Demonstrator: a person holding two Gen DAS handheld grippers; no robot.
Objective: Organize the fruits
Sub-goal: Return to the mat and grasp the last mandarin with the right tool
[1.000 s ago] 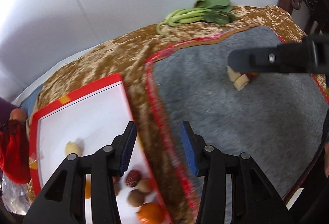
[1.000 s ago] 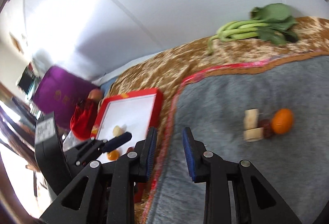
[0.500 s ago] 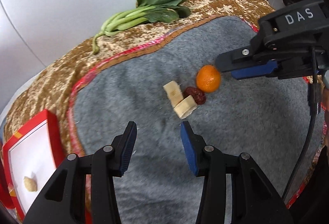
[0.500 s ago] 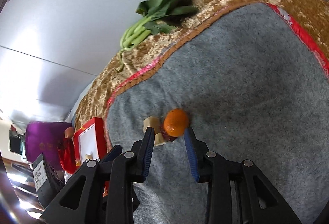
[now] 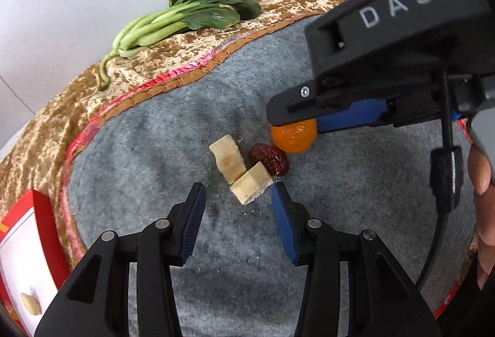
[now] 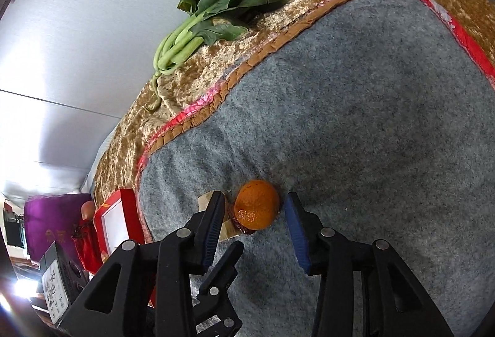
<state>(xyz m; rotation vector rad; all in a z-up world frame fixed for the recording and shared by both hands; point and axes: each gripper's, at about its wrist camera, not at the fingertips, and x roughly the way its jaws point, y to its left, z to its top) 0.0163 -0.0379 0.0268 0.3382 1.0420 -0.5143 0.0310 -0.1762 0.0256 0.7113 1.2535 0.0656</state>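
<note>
Both spread claws have closed in: right claw (image 6: 252,208) now straddles the orange (image 6: 256,208), left claw (image 5: 237,194) nearer the banana pieces (image 5: 251,186).

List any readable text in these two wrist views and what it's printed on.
"DAS": white capitals on the black body of the right gripper, seen from the left wrist camera.
White label on the black device at the lower left of the right wrist view: dark print, too small and blurred to read.
Gold marking on the purple box in the right wrist view: too blurred to read.
No other text is legible.
</note>
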